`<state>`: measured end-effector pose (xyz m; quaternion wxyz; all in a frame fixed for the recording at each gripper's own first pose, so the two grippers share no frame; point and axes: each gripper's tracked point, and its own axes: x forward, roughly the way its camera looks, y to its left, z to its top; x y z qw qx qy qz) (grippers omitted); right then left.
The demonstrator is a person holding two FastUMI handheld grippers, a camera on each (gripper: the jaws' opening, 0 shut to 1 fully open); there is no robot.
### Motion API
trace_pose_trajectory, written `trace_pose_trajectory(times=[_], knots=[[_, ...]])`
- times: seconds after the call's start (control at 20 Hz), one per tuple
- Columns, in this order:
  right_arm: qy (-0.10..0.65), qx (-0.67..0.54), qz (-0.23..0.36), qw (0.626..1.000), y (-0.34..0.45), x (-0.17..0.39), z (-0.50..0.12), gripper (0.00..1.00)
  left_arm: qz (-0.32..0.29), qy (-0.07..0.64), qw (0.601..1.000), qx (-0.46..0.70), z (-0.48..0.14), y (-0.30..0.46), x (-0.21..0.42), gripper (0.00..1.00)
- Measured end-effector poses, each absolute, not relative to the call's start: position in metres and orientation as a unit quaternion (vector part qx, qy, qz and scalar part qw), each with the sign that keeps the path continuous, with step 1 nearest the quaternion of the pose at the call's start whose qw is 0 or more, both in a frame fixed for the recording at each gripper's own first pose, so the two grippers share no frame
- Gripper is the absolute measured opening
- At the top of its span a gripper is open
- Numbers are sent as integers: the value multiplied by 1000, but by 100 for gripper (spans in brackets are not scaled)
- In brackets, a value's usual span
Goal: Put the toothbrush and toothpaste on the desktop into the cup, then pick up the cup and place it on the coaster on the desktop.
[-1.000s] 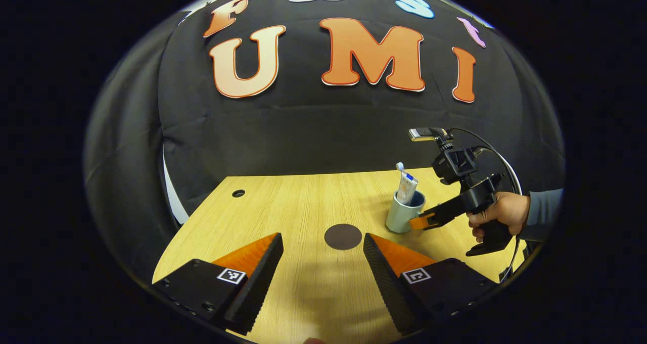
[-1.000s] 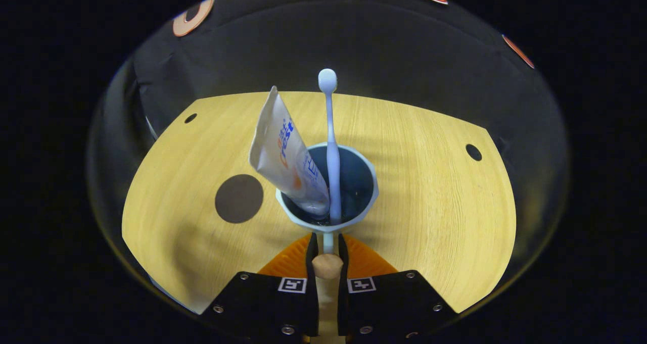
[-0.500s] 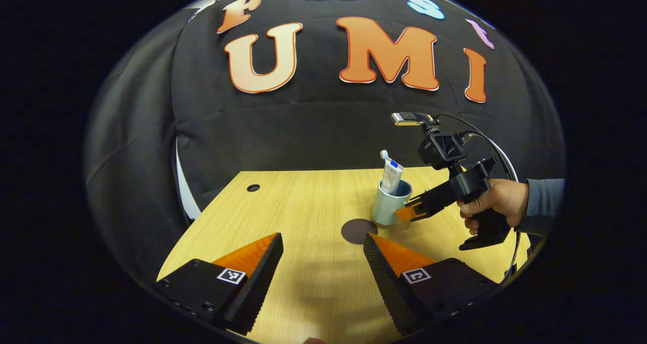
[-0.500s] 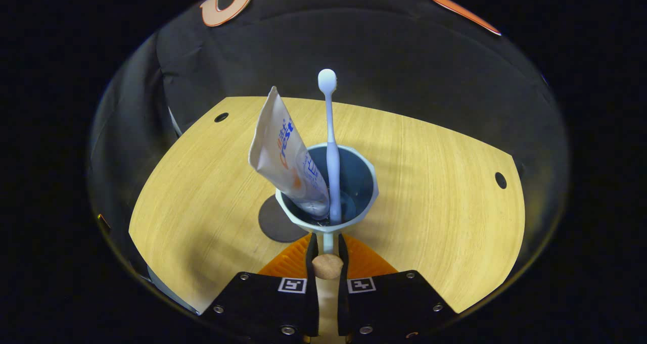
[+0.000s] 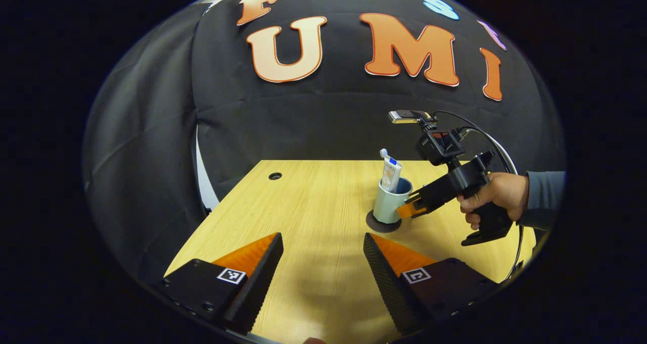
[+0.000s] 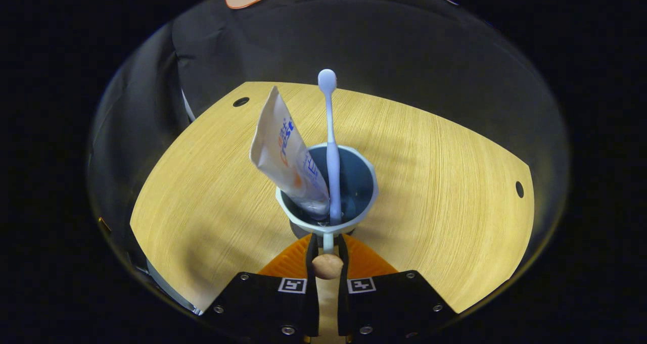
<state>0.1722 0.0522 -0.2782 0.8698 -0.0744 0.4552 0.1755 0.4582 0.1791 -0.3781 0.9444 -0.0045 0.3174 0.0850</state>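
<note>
Gripping the cup (image 6: 327, 192) by its handle, the right claw (image 6: 327, 250) has both fingers pressed on that thin tab. The toothbrush (image 6: 329, 132) stands upright in the cup; the toothpaste (image 6: 285, 152) leans to the left. In the left gripper view the cup (image 5: 388, 207) sits over the coaster (image 5: 376, 226), so what remains is probably a straight release. The left claw (image 5: 321, 263) hangs spread and empty above the surface (image 5: 303, 207), well short of the cup.

**Wooden table and black backdrop**

A light wood table (image 5: 313, 217) spreads ahead of the left gripper. A round hole (image 5: 275, 176) sits near its far left corner; another hole (image 6: 519, 189) lies far right of the right gripper. Black cloth (image 5: 323, 121) hangs behind.
</note>
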Motion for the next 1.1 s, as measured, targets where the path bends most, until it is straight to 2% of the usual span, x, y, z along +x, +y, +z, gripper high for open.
trace_pose_trajectory(times=[0.3, 0.6, 0.65, 0.7, 0.75, 0.95, 1.1], knots=[[469, -83, 159, 865, 51, 175, -274, 15, 79, 320, 944, -9, -376, 191, 459, 96], [446, -74, 154, 878, 56, 167, -260, 31, 57, 317, 946, -15, -377, 198, 467, 96], [439, -73, 157, 881, 54, 163, -254, 45, 54, 316, 947, -15, -376, 197, 467, 96], [433, -70, 157, 885, 51, 159, -247, 55, 49, 315, 948, -15, -373, 196, 468, 96], [426, -65, 157, 889, 49, 158, -239, 71, 46, 312, 949, -15, -372, 196, 468, 96], [387, -20, 140, 911, 34, 148, -209, 93, 26, 298, 954, -8, -365, 192, 480, 96], [338, 15, 125, 933, 15, 136, -176, 98, 8, 293, 956, -10, -361, 182, 487, 96]])
